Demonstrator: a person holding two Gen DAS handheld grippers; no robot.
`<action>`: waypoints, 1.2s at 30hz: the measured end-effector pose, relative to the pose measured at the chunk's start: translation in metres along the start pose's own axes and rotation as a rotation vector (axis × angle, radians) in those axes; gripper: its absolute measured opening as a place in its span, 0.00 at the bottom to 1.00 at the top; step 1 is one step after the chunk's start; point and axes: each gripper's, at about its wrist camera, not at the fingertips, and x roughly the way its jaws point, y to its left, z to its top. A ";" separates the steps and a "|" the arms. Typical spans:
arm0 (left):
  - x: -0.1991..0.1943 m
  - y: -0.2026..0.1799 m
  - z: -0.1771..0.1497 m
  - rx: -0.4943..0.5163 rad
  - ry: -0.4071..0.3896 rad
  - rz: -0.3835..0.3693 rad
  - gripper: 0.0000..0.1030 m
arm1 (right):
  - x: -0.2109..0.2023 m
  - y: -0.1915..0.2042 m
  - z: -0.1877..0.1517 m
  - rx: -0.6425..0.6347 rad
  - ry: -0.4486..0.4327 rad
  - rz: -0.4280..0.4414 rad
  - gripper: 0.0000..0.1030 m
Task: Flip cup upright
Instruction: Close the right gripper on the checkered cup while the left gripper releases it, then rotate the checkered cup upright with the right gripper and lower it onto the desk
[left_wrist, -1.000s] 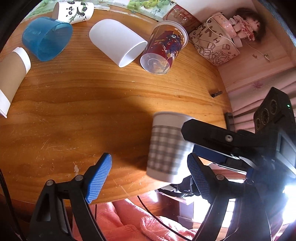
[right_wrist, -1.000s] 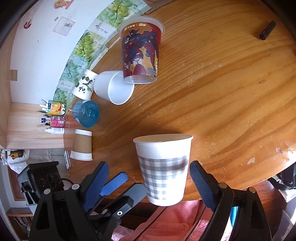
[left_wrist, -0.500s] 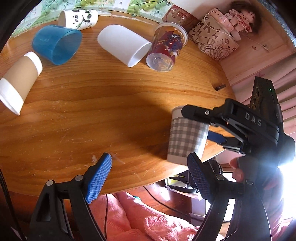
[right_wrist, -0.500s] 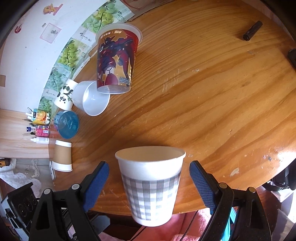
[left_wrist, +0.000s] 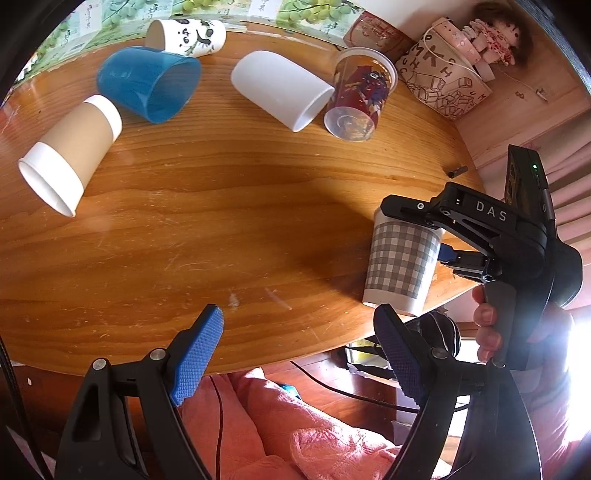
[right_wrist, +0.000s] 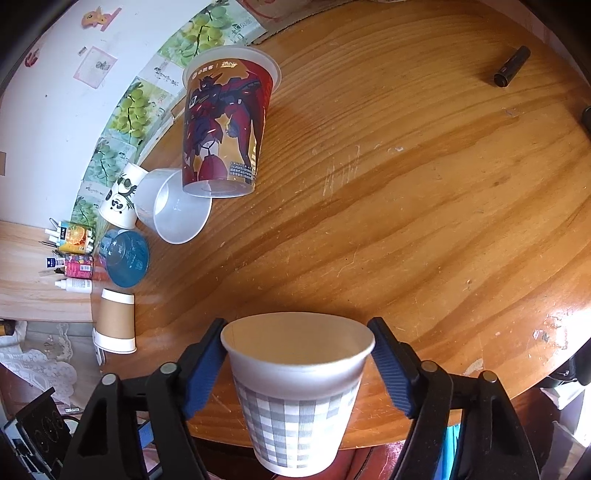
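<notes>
A grey-checked paper cup stands upright, mouth up, at the near right edge of the round wooden table. My right gripper has its blue pads against both sides of the cup just under the rim. The cup also shows in the left wrist view, with the right gripper around it. My left gripper is open and empty over the table's front edge, left of the cup.
Several cups lie on their sides at the back: a brown-sleeved one, a blue one, a panda one, a white one and a red printed one. A small black cylinder lies at the right.
The right gripper has closed in on the checked cup and lowered it upright onto the table edge. The left gripper has drawn back toward the left, away from the cup.
</notes>
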 end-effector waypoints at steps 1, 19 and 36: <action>-0.001 0.001 0.000 -0.002 -0.003 0.004 0.84 | 0.000 0.001 0.000 -0.001 -0.003 -0.001 0.73; -0.030 0.015 0.019 0.048 -0.051 0.013 0.84 | -0.027 0.048 -0.004 -0.099 -0.168 0.010 0.73; -0.048 0.049 0.036 0.112 -0.049 0.037 0.84 | -0.011 0.113 -0.040 -0.377 -0.317 -0.167 0.73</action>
